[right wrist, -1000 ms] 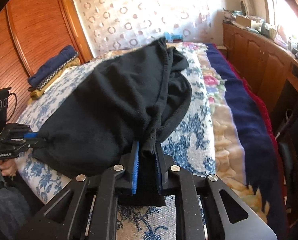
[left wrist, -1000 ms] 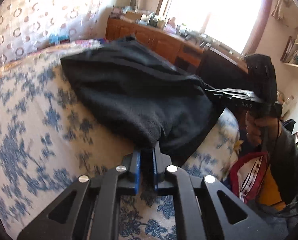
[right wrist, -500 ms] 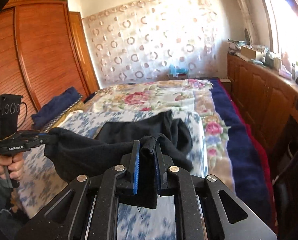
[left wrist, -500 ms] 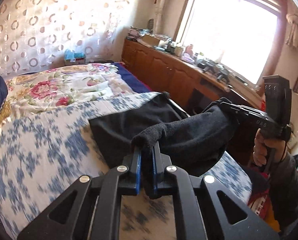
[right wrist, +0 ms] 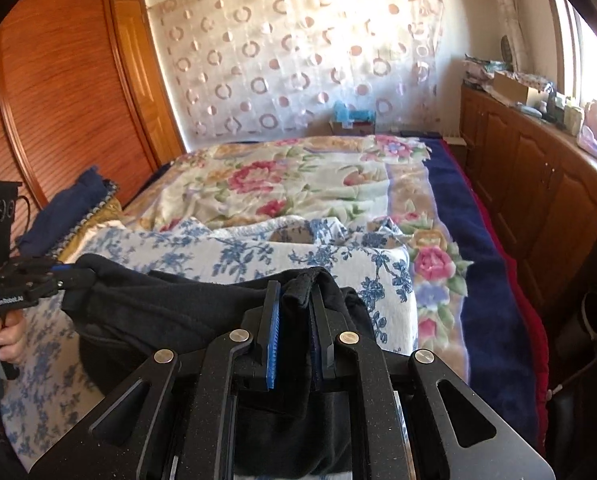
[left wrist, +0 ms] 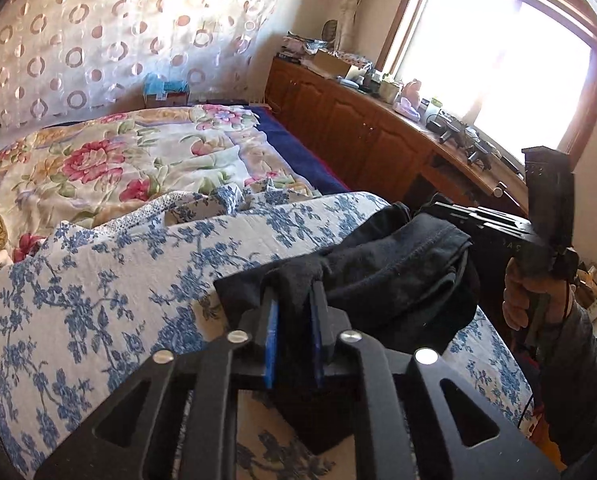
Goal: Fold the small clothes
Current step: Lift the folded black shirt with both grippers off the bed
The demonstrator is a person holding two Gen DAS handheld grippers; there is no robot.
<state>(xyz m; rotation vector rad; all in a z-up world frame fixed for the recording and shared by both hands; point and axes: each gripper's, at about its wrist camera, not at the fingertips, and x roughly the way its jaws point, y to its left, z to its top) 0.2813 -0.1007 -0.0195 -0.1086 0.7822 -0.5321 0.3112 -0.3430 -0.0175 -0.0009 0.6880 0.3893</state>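
Note:
A black fleece garment (left wrist: 398, 276) lies doubled over on the blue-flowered sheet (left wrist: 98, 280) near the bed's front edge. My left gripper (left wrist: 294, 292) has a bunched corner of it between its blue pads; the jaws are opening, and the cloth still fills the gap. My right gripper (right wrist: 296, 288) is shut on the other corner, a fold standing up between its pads. In the right wrist view the garment (right wrist: 170, 304) stretches left to the left gripper (right wrist: 64, 276). In the left wrist view the right gripper (left wrist: 446, 210), held by a hand (left wrist: 518, 300), is at the garment's right end.
A flowered blanket (right wrist: 298, 184) covers the far half of the bed, with a navy border (right wrist: 470, 248) along its right side. Wooden cabinets (right wrist: 538, 184) with clutter on top line the right wall. A stack of folded clothes (right wrist: 70, 208) lies at the bed's left, by the wardrobe (right wrist: 58, 92).
The garment lay spread flat; both grippers lifted its near corners and carried them across the bed, and it now lies doubled over. The left pads stand slightly wider apart.

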